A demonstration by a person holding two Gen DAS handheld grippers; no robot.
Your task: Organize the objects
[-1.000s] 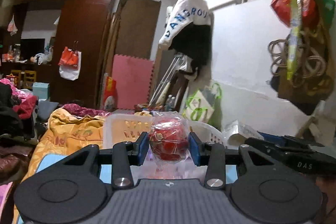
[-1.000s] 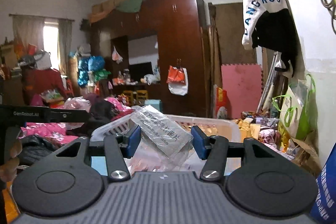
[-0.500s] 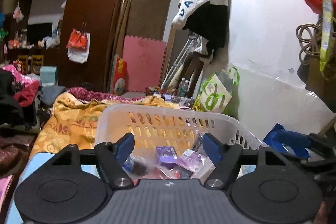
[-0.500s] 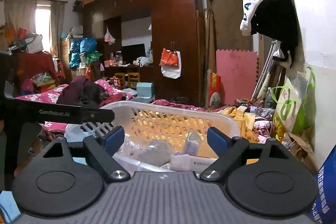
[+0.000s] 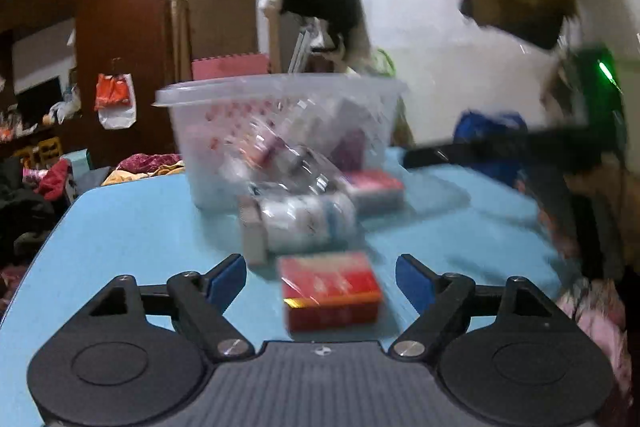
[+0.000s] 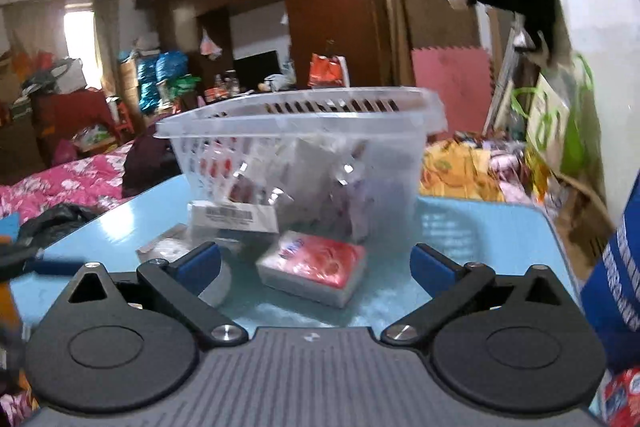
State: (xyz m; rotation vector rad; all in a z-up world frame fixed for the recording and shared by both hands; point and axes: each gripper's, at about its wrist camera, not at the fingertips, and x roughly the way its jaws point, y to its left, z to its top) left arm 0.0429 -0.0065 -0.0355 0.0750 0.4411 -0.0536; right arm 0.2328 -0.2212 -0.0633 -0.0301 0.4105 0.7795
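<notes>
A clear plastic basket [image 5: 280,95] [image 6: 300,119] holding several packets stands on the light blue table [image 5: 120,227] [image 6: 480,235]. In front of it lie a red box [image 5: 330,291], a white bag-wrapped bottle [image 5: 304,223] and a red-topped pack [image 5: 374,189] [image 6: 312,267]. My left gripper [image 5: 320,281] hangs low over the table, jaws opening, with the red box between its fingers but not pressed. My right gripper [image 6: 316,265] also has its jaws opening wide, and the red-topped pack lies just ahead between them, untouched. A white labelled box [image 6: 234,217] rests against the basket.
The other gripper's black body [image 5: 520,147] reaches in at the right of the left wrist view. A blue bag [image 6: 616,267] stands at the table's right edge. Bedding [image 6: 60,187] and clutter lie beyond the table; a dark wardrobe [image 6: 304,7] is behind.
Both grippers let go of their wrapped items over the basket, opened, and dropped down to table level in front of it. The views now look across the tabletop at loose boxes.
</notes>
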